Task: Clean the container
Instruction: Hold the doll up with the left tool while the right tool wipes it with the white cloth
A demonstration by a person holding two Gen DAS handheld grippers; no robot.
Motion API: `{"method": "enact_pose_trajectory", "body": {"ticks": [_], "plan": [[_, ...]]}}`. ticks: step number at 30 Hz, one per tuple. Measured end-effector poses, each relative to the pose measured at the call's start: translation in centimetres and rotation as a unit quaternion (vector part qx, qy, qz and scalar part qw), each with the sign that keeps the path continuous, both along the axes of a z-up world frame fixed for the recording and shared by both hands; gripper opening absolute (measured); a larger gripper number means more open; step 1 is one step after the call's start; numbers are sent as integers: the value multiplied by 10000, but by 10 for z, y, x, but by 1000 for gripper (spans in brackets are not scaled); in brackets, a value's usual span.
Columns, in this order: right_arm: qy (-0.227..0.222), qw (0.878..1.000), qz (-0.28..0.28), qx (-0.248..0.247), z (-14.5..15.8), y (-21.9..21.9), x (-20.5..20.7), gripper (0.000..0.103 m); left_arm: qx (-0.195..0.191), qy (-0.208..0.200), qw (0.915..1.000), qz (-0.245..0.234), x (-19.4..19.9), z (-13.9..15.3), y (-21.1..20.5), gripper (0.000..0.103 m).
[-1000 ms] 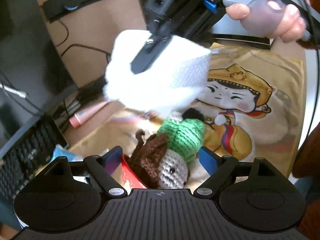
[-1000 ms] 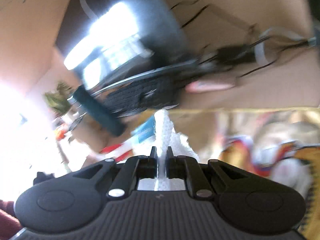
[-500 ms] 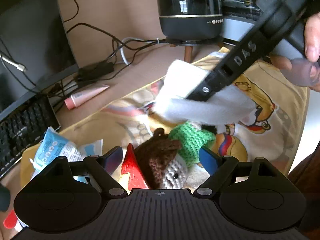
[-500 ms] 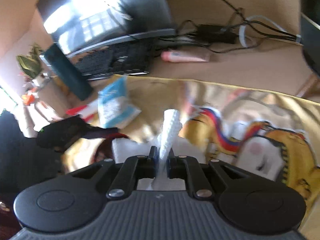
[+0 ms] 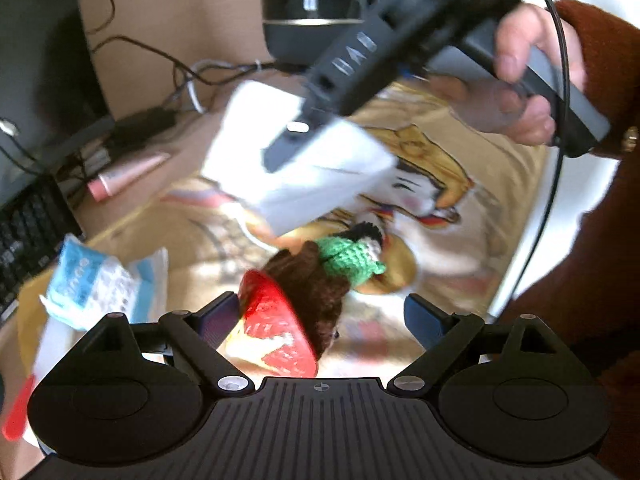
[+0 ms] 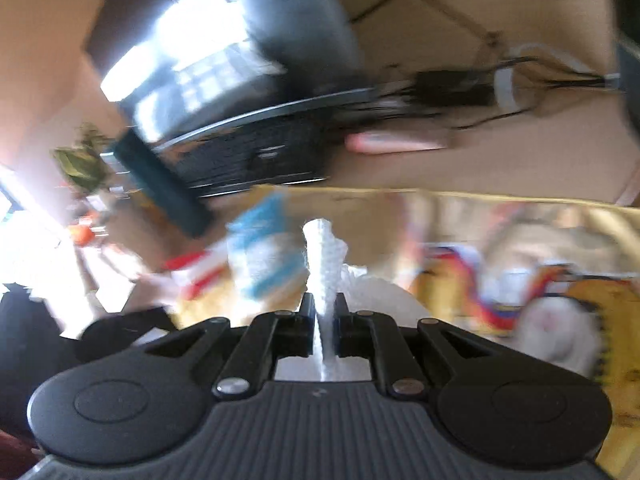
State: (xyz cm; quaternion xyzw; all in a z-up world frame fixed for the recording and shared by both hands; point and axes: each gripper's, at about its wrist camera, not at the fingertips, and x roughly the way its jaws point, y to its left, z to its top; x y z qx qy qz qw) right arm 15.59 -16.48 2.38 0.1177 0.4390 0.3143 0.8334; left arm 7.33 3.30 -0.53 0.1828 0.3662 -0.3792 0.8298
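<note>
Currently: red container held low, white tissue clamped above it

At the far left of the left wrist view a black keyboard point(image 5: 24, 236) is seen on the table point(image 5: 160, 64), with a pink tube point(image 5: 128, 174) lying beside it and dark cables point(image 5: 160, 56) running behind. Nearer the camera, a blue and white packet point(image 5: 96, 284) is laid on the yellow printed cloth point(image 5: 460, 248). The left gripper point(image 5: 320, 316) is spread wide; its left finger is touching or nearly touching the rim of the red container point(image 5: 276, 332), while the right finger stands well clear. The container is tilted between the fingers, low in the view and close to the camera, and whether it is resting on the cloth cannot be told. A brown crocheted toy point(image 5: 316, 280) with a green knitted part point(image 5: 352, 256) is seen against the container's right side. Above it, a folded white tissue point(image 5: 304, 168) is pinched by the right gripper point(image 5: 280, 152), whose handle is gripped at the upper right by a hand point(image 5: 520, 96) in a rust-coloured sleeve point(image 5: 600, 60). A black rounded appliance point(image 5: 312, 0) stands behind.

In the blurred right wrist view the right gripper point(image 6: 324, 320) is pressed together on the tissue point(image 6: 324, 256), which stands up as a narrow white edge between the fingers
</note>
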Motion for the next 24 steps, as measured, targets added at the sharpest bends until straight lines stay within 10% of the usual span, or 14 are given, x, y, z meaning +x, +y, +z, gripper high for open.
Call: {"method": "enact_pose_trajectory", "body": {"ticks": [6,19,24], "plan": [[205,9954,690,-638,-24,39,-11,10,-12,189,9994,276,4,-4,9,93],[387,9951,-583,-698,-29,-53,-18,10,227,962,9950,156,31,-43,-22,94],[281,9937,-992,-446,-24,-78,-21,10,40,835,9961,291,35,-33,-21,77]]}}
